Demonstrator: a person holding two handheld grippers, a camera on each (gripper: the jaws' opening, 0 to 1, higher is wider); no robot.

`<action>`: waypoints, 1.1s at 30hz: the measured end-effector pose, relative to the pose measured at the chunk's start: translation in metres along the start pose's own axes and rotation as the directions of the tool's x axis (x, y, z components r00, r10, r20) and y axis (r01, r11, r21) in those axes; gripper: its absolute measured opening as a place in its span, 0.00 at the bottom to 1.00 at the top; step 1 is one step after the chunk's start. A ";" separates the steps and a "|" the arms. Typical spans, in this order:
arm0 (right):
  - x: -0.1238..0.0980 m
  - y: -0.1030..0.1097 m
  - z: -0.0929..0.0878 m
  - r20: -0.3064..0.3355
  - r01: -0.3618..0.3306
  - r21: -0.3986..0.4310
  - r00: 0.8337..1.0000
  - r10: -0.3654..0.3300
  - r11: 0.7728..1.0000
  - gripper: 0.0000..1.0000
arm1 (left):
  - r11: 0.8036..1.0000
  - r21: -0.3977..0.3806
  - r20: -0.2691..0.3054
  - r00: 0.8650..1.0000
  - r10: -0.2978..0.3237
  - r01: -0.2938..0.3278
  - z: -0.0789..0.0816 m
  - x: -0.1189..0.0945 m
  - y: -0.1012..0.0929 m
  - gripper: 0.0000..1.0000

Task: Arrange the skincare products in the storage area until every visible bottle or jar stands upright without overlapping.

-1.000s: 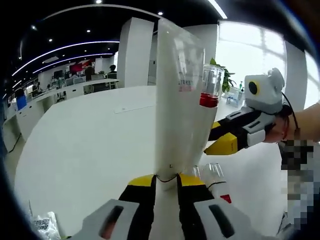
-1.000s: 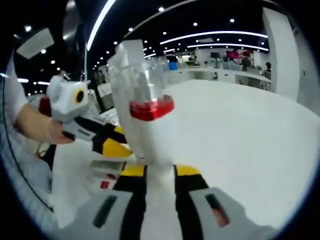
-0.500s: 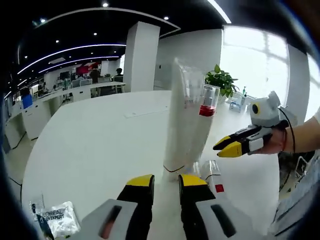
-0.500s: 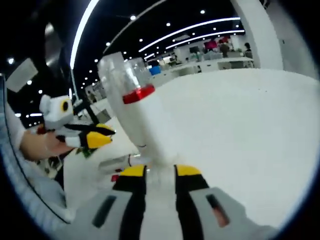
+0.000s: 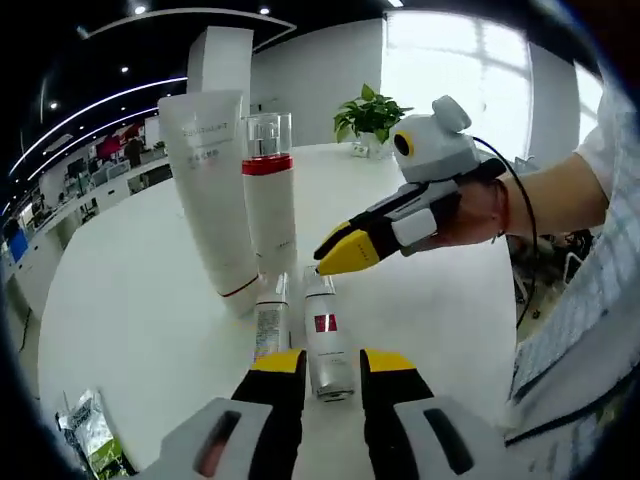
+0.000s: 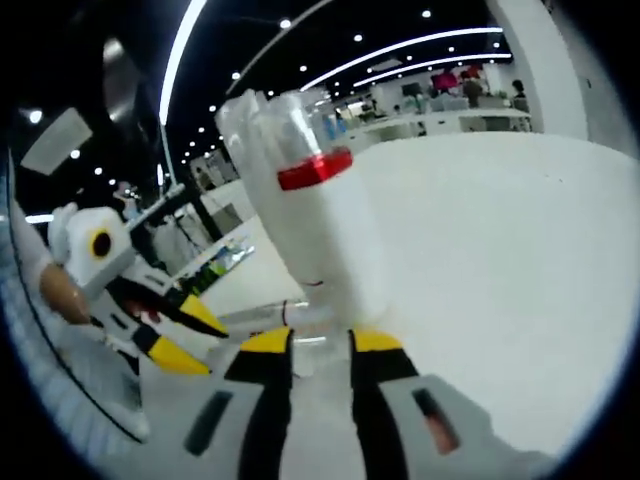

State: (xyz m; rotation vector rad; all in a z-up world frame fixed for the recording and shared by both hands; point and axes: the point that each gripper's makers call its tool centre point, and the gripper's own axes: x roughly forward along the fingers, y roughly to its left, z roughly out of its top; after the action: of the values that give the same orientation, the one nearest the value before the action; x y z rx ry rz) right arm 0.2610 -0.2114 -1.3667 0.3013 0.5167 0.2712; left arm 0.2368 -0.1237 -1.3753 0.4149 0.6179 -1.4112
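Note:
A tall white tube (image 5: 215,200) stands upright on the round white table (image 5: 130,290). Right beside it stands a white bottle (image 5: 268,190) with a red band and a clear cap. Two small clear bottles (image 5: 268,325) (image 5: 326,340) lie flat in front of them. My left gripper (image 5: 332,362) is open, and the nearer lying bottle's end shows between its fingers. My right gripper (image 5: 340,252) hovers just right of the red-banded bottle without touching it. In the right gripper view, the red-banded bottle (image 6: 325,250) rises close ahead of my open right gripper (image 6: 318,345), and my left gripper (image 6: 185,335) is at the left.
Sachets (image 5: 88,430) lie at the table's near left edge. A potted plant (image 5: 370,110) stands at the far side. A person's hand (image 5: 495,205) holds the right gripper. Desks and a pillar lie beyond the table.
My left gripper has let go of the white tube and drawn back. My right gripper has released the red-banded bottle. Both now stand side by side on the table.

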 end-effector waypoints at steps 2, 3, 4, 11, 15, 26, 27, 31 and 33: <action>0.000 0.000 -0.002 -0.006 0.000 0.005 1.000 0.000 1.000 0.20 | 1.000 0.001 -0.022 1.000 0.012 -0.012 -0.004 0.002 0.003 0.21; 0.000 0.001 -0.005 -0.014 -0.003 0.008 1.000 0.004 1.000 0.20 | 1.000 0.000 -0.020 1.000 0.009 -0.009 -0.003 0.001 0.003 0.21; 0.000 0.002 -0.006 -0.015 -0.006 0.008 1.000 0.006 1.000 0.20 | 1.000 -0.001 -0.023 1.000 0.010 -0.010 -0.004 0.001 0.003 0.21; -0.009 0.017 -0.020 -0.037 -0.058 0.006 0.998 0.058 0.998 0.19 | 0.999 0.024 -0.057 0.998 -0.027 0.028 -0.014 -0.003 0.002 0.21; -0.016 0.025 -0.029 -0.033 -0.081 0.013 0.996 0.082 0.997 0.19 | 0.992 0.100 -0.090 0.994 -0.063 0.072 -0.022 -0.005 0.002 0.21; -0.024 0.030 -0.041 -0.058 -0.095 -0.024 0.994 0.093 0.995 0.24 | 0.966 0.176 -0.161 0.974 -0.161 0.188 -0.026 -0.009 -0.002 0.20; -0.024 0.030 -0.041 -0.059 -0.096 -0.029 0.994 0.094 0.995 0.24 | 0.961 0.188 -0.170 0.971 -0.170 0.201 -0.027 -0.009 -0.003 0.20; -0.024 0.033 -0.043 -0.079 -0.108 -0.072 0.992 0.102 0.992 0.25 | 0.946 0.225 -0.199 0.961 -0.191 0.235 -0.029 -0.010 -0.003 0.20; -0.023 0.035 -0.046 -0.093 -0.115 -0.098 0.990 0.106 0.988 0.27 | 0.937 0.236 -0.214 0.954 -0.209 0.258 -0.030 -0.010 -0.005 0.20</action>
State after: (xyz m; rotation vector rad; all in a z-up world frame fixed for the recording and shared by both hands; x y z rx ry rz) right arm 0.2123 -0.1769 -1.3824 0.2183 0.5716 0.4193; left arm 0.2269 -0.0977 -1.3919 0.7080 0.6494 -1.7041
